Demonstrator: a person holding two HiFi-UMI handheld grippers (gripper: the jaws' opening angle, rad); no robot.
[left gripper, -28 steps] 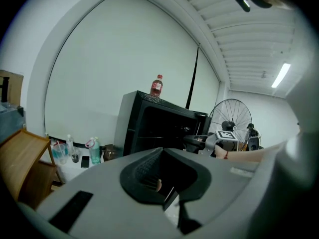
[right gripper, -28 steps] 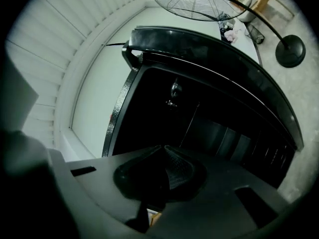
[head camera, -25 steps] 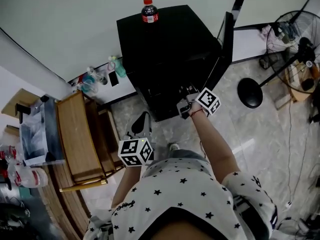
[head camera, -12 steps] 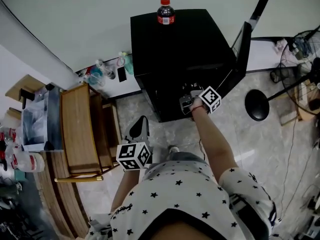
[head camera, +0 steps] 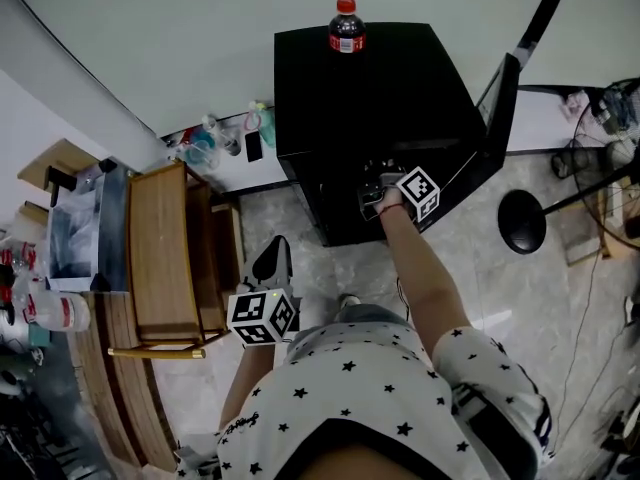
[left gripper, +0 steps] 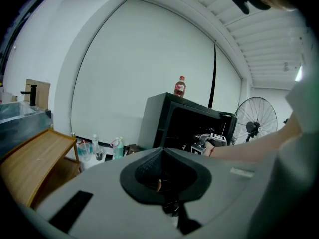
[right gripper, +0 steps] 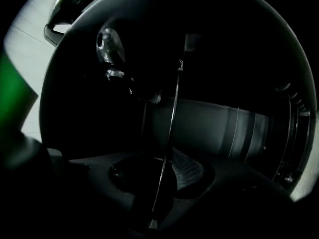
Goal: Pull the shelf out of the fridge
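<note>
Between the right gripper's (head camera: 372,194) fingers (right gripper: 188,169), inside the dark fridge (head camera: 370,98), a thin bright edge ran lengthwise. I judged it to be the front edge of the shelf (right gripper: 172,108). These fingers had just been opening and stood apart. The edge lay in the gap between them, and no pad could be seen pressing on it. Beyond the fingers lay only the unlit rear wall of the compartment.

To the right of those fingers, the door (head camera: 500,108) stood swung wide, so access was already made. Above them, on the fridge top, stood a bottle (head camera: 346,26), untouched.

The left gripper (head camera: 272,248) was held low at the person's waist, well apart from the fridge. Its fingers (left gripper: 148,169) appeared together with nothing between them. The fridge front showed ahead of them in the left gripper view.

Assessment:
- **Done:** the door was open and the right gripper was placed at the shelf edge.
- **Left:** no grip was taken, and the shelf sat fully inside, not yet drawn out. The fingers had to close on the edge and pull it outward.
- **Progress:** early stage.
</note>
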